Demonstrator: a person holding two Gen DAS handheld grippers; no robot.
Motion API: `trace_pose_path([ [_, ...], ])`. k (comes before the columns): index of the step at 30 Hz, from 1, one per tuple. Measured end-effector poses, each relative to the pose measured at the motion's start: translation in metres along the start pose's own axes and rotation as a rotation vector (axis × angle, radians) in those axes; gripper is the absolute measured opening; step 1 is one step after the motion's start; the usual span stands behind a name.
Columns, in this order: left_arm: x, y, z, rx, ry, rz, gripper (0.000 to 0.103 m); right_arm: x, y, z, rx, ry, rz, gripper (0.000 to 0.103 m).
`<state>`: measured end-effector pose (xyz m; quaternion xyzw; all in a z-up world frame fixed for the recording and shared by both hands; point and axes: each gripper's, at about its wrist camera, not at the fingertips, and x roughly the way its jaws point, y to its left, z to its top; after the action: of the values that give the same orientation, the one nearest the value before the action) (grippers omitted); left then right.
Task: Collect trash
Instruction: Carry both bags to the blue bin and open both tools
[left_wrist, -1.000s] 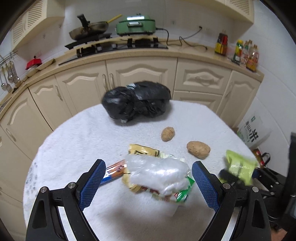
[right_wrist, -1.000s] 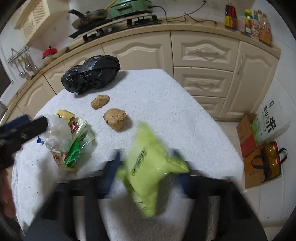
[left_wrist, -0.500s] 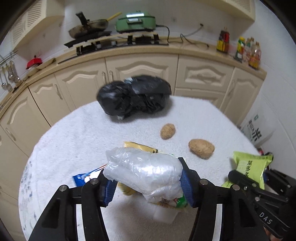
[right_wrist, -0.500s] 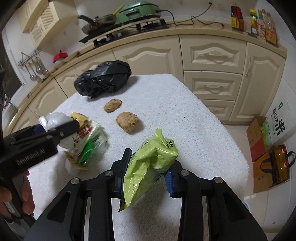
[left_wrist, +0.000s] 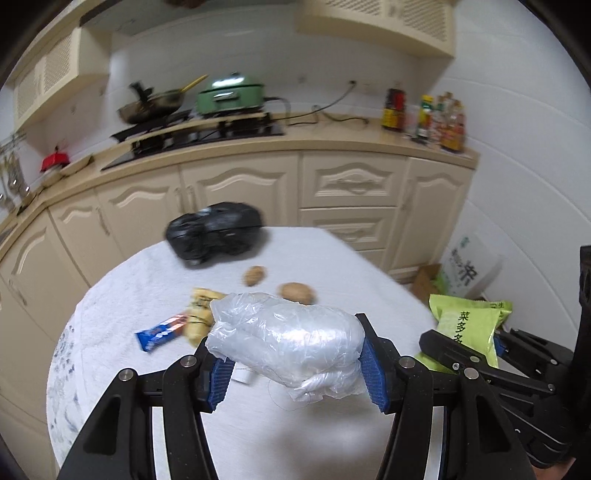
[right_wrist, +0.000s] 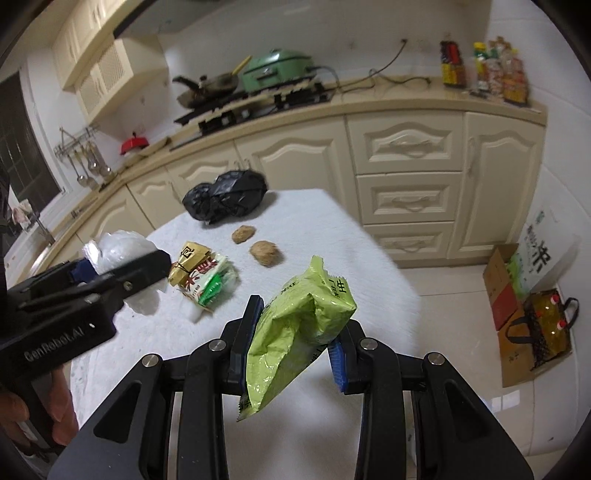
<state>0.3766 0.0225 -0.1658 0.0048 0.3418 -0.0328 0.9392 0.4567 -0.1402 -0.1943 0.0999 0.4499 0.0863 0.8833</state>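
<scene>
The left gripper (left_wrist: 295, 363) pinches a crumpled clear plastic bag (left_wrist: 286, 341) between its blue ribbed pads, lifted clear of the white fuzzy table (left_wrist: 258, 435); its jaws have just been closing on it. The right gripper (right_wrist: 295, 345), jaws narrow, clamps a glossy lime-green snack bag (right_wrist: 295, 328) above the table's right edge, with open tiled floor (right_wrist: 454, 332) beyond. Only the left view shows a blue wrapper (left_wrist: 160, 331); only the right view shows the wrapper pile (right_wrist: 205, 275) fully. Ahead lie two brown lumps (right_wrist: 264, 253) and a black bag (right_wrist: 225, 199).
</scene>
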Motion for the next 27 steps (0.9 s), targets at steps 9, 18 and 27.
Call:
trace_pose_path([
  [9,-0.009,-0.126,-0.025,0.142,0.034,-0.125,0.055,-0.083,-0.094,-0.049,0.110,-0.064,-0.114,0.033],
  [18,0.043,-0.260,-0.063,0.308,0.181,-0.233,0.056,-0.109,-0.215,-0.125,0.314,-0.012,-0.231,0.033],
  [27,0.112,-0.337,-0.088,0.398,0.323,-0.257,0.056,-0.096,-0.286,-0.171,0.417,0.053,-0.288,0.033],
])
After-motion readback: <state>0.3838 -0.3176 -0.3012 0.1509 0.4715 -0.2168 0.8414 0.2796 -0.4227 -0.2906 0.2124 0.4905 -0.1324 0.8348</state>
